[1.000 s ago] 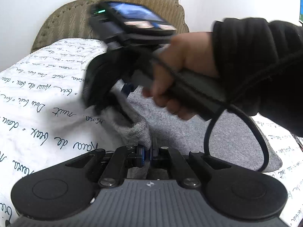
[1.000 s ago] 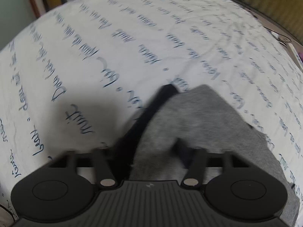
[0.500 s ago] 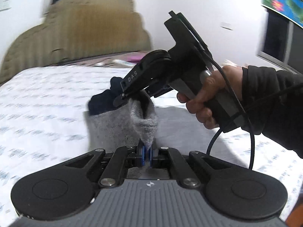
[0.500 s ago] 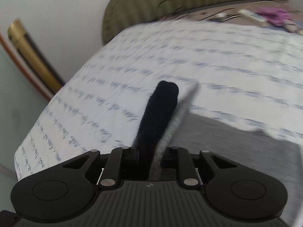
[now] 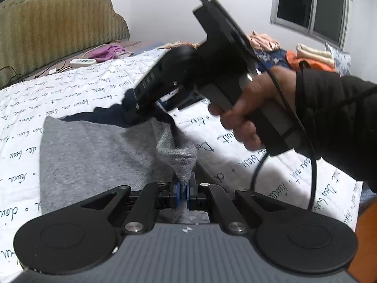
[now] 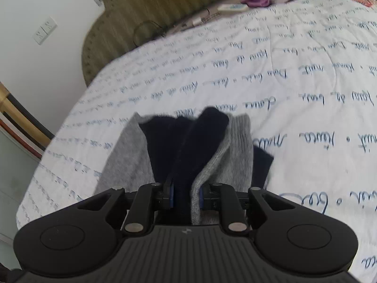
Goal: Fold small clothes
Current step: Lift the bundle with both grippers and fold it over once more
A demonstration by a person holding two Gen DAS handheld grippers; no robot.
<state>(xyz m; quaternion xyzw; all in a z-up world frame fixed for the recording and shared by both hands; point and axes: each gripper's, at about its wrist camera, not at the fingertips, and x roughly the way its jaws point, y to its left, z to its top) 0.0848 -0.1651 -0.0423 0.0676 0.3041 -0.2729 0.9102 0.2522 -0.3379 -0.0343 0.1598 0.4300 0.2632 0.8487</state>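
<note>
A small grey garment [image 5: 94, 151] with dark navy trim lies on the white bedspread with blue script. My left gripper [image 5: 183, 189] is shut on a grey corner of it and holds that corner up. My right gripper [image 6: 185, 197] is shut on the navy and grey edge of the garment [image 6: 207, 146]. In the left wrist view the right gripper [image 5: 150, 115] sits just beyond, above the cloth, held by a hand in a black sleeve. The cloth stretches between the two grippers.
An olive padded headboard [image 5: 47, 23] stands at the back. A purple cloth [image 5: 109, 50], a white remote [image 5: 82, 61] and cables lie near it. A pile of clothes [image 5: 294, 54] sits at the far right under a window. The bed's edge [image 6: 47, 165] drops off at the left.
Both grippers have lowered with the garment, which now spreads flatter on the bed. The right gripper has swung to the right of the left one.
</note>
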